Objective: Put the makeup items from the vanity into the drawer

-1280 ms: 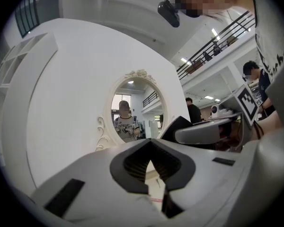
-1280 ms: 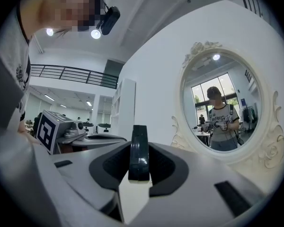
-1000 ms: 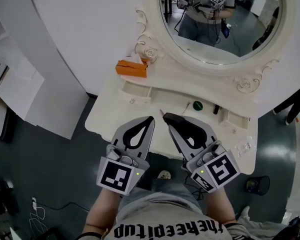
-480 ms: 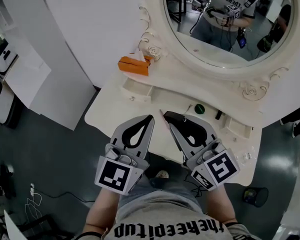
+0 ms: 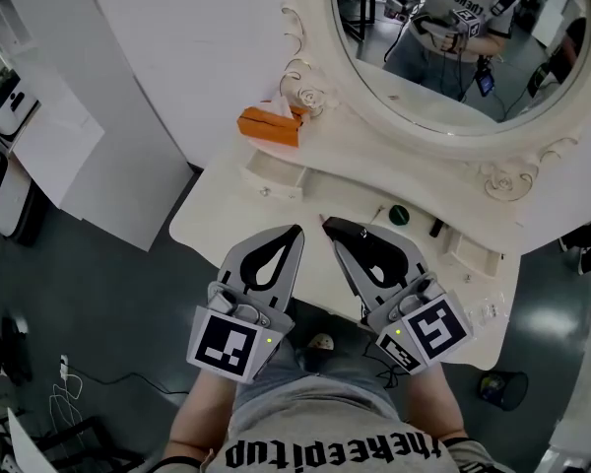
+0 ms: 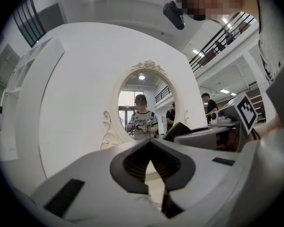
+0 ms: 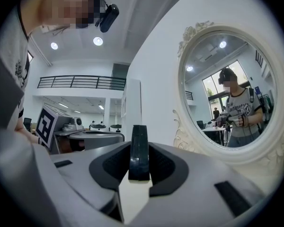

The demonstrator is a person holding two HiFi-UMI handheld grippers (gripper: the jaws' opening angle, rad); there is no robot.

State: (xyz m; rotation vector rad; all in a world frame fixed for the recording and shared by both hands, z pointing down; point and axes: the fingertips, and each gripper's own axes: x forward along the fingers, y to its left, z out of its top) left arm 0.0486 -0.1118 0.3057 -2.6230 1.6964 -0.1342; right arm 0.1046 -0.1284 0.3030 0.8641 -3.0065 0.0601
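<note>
My right gripper hovers over the front of the white vanity top, shut on a flat black makeup item. In the right gripper view the black item stands on edge between the jaws of that gripper. Beside it, my left gripper is shut with nothing in it; its jaws meet at the tips. A round green item and a small black stick lie on the vanity beyond the right gripper. A small drawer at the back left stands open.
An orange box sits on the ledge beside the oval mirror. Another small drawer is at the back right. A clear plastic piece lies near the vanity's right front edge. Dark floor lies to the left.
The head view has drifted a little, so the vanity sits slightly to the right and lower. Both grippers keep the same pose, the right still shut on the black item.
</note>
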